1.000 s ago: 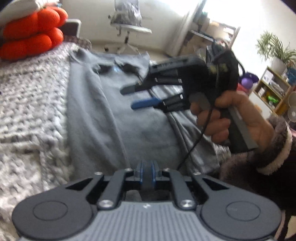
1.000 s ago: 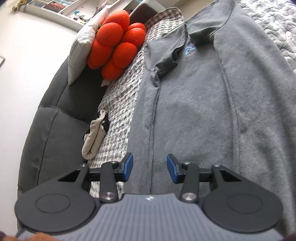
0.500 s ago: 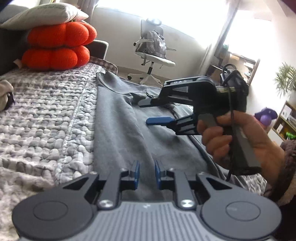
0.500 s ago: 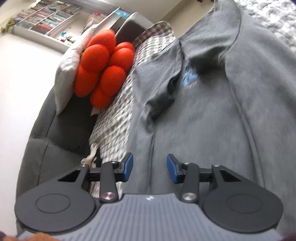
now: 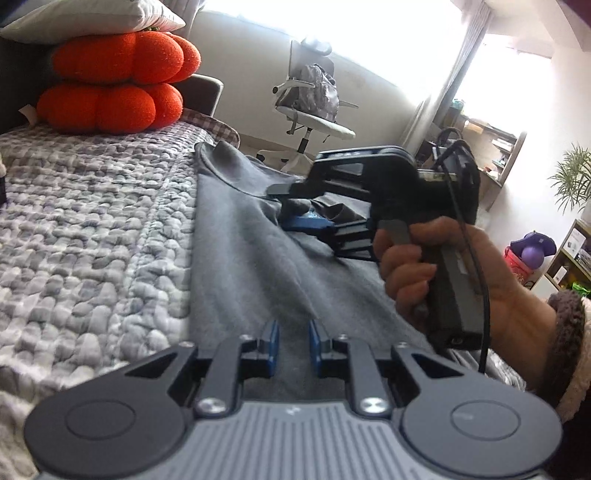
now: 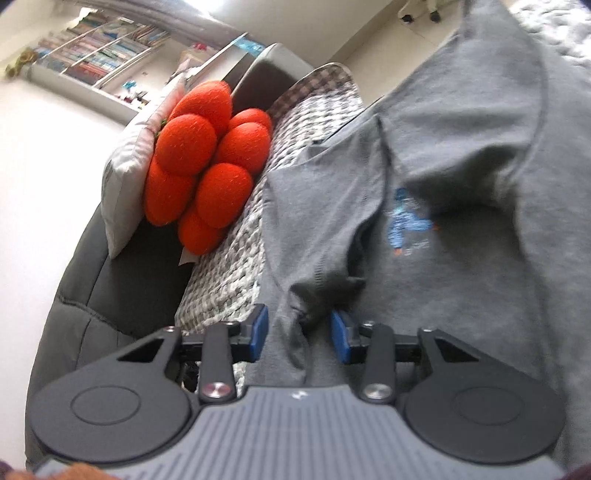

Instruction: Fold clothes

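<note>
Shirt (image 6: 461, 295) lies flat on bed (image 5: 92, 229), long axis toward 12 o'clock, sleeve fold between parted fingers of right gripper (image 6: 299, 334), nearer than left gripper (image 5: 291, 345), fingers apart over hem

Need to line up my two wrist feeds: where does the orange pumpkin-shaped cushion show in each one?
Left wrist view: the orange cushion sits upper left, under a pale pillow, at the far end of the knitted blanket.
Right wrist view: the orange cushion is left of centre, against the dark sofa back.
Shared landmark: the grey shirt, spread on the blanket beside the cushion.
</note>
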`<state>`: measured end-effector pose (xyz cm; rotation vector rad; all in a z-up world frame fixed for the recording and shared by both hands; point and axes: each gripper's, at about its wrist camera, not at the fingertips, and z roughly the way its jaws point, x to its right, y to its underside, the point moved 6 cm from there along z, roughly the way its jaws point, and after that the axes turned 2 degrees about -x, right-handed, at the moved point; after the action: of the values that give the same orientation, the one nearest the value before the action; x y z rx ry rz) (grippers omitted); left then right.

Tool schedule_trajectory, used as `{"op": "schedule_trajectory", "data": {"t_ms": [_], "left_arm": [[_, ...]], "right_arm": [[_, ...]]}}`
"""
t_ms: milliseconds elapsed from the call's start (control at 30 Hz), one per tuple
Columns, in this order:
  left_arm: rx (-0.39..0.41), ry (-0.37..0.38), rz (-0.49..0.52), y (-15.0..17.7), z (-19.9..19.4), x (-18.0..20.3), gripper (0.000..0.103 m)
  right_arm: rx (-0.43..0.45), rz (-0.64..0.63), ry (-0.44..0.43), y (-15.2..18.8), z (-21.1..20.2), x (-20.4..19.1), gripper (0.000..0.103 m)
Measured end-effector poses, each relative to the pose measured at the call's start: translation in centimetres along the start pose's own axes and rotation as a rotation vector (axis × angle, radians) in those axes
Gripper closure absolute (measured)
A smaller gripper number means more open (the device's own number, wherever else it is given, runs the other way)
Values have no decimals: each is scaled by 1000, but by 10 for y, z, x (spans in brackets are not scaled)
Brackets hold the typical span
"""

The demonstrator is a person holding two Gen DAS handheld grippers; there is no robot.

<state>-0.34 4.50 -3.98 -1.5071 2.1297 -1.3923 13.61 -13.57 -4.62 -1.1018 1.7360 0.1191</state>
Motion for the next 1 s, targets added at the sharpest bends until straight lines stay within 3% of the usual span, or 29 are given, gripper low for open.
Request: {"op": "schedule_trajectory", "data": {"t_ms": [67, 100, 133, 300, 367, 433, 667, 700, 733, 1000], "left_arm": [[2, 3, -1, 1, 2, 0, 84], [4, 4, 3, 2, 2, 0, 84], [6, 3, 7, 3, 2, 0, 84], [8, 3, 15, 6, -1, 0, 84], [6, -2, 16, 6, -2, 0, 84], [7, -5, 8, 5, -3, 0, 84], [-2, 1, 28, 14, -9, 7, 82], [-6, 5, 34, 17, -11, 10, 82], [-12, 14, 36, 20, -14, 12, 82], [-81, 41, 94, 49, -37, 31, 82]], "right_arm": [[-2, -30, 5, 1, 3, -3, 77], [-3, -45, 7, 2, 5, -4, 90], [-4, -60, 9, 3, 7, -6, 94], [15, -147, 107, 4, 5, -9, 97], [13, -184, 130, 8, 3, -13, 94], [6, -207, 148, 11, -1, -17, 85], [-27, -255, 150, 17, -26, -33, 80], [-29, -250, 150, 18, -34, -32, 70], [-27, -247, 150, 18, -40, -32, 66], [1, -261, 190, 23, -99, -25, 66]]}}
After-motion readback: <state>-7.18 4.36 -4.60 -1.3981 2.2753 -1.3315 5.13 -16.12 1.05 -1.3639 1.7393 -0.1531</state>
